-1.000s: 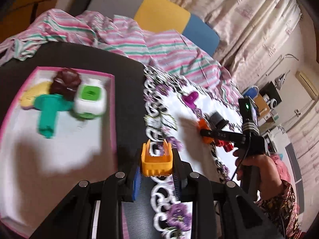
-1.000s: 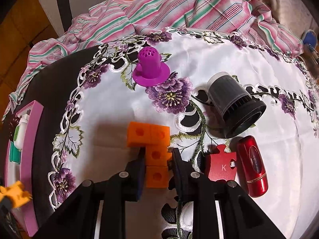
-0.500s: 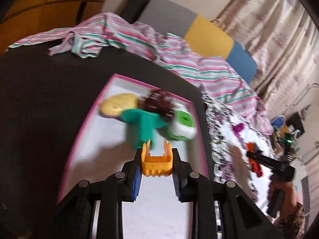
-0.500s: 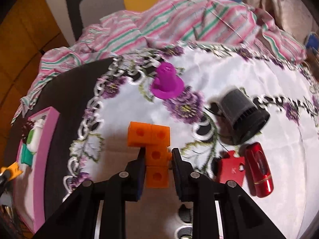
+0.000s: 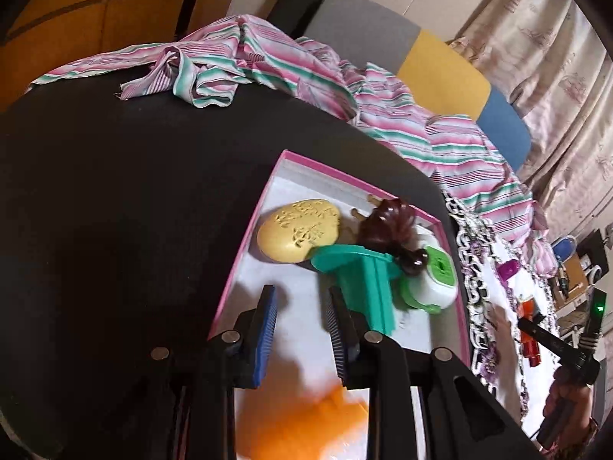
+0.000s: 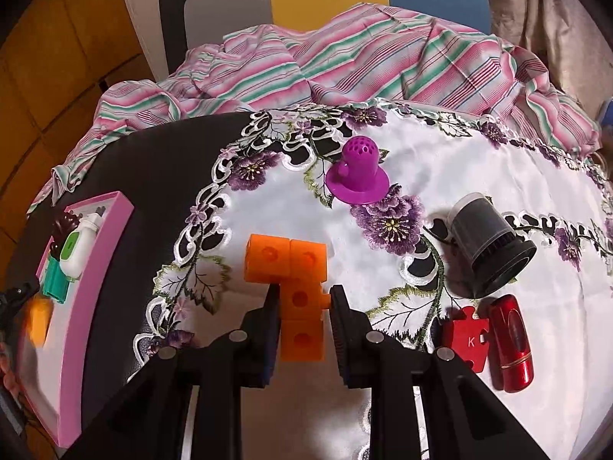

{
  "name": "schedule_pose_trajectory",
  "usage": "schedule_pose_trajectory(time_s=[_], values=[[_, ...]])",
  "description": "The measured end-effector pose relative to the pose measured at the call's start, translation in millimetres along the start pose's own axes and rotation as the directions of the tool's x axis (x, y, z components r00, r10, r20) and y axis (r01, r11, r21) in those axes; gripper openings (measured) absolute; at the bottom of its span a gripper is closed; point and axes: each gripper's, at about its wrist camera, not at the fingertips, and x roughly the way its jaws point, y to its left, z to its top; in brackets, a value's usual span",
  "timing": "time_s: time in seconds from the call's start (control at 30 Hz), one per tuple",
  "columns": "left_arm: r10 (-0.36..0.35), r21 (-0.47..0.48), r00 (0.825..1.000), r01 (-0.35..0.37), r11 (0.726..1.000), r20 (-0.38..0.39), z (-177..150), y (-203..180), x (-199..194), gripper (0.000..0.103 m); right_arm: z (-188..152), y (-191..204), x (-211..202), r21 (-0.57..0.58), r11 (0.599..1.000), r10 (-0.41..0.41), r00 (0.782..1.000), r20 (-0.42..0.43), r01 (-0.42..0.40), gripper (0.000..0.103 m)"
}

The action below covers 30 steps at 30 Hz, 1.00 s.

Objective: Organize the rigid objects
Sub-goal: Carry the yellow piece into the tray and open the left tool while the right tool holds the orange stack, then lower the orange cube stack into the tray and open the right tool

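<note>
Orange and blurred, the small toy piece (image 5: 306, 418) that sat clamped between the left gripper (image 5: 299, 318) pads a moment ago now lies loose below them, over the white floor of the pink-rimmed tray (image 5: 245, 245). That gripper's pads stand apart with nothing between them; it has swung from the embroidered cloth to above the tray. Just beyond its tips lie the teal T-shaped piece (image 5: 364, 280), a yellow oval soap-like block (image 5: 299, 235), a brown figure (image 5: 387, 226) and a white-and-green case (image 5: 433, 283), packed together at the tray's far end.

On the white floral cloth (image 6: 440, 161) covering the dark surface, the right gripper (image 6: 302, 299) stays clenched on the orange cube block (image 6: 291, 264), as before. Near it rest a purple perforated cap (image 6: 358, 176), a black cup on its side (image 6: 490, 245), a red puzzle piece (image 6: 465, 335) and a red cylinder (image 6: 511, 341).
</note>
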Motion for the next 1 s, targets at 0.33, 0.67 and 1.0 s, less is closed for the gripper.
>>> schedule_pose_trajectory(time_s=[0.33, 0.67, 1.0], values=[[-0.043, -0.037, 0.999, 0.044, 0.998, 0.018, -16.3, -1.7, -27.3, 0.047, -1.3, 3.8, 2.3, -0.008, 0.999, 0.033, 0.999, -0.014, -0.033, 0.025], [-0.089, 0.037, 0.996, 0.090, 0.995, -0.013, -39.7, -16.4, -40.9, 0.047, -4.3, 14.1, -3.3, -0.020, 0.997, 0.079, 0.997, -0.011, -0.079, 0.025], [-0.075, 0.109, 0.997, 0.077, 0.991, -0.022, -56.0, -11.7, -58.8, 0.047, -13.9, 69.8, -21.5, -0.052, 0.978, 0.205, 0.979, 0.002, -0.204, 0.025]])
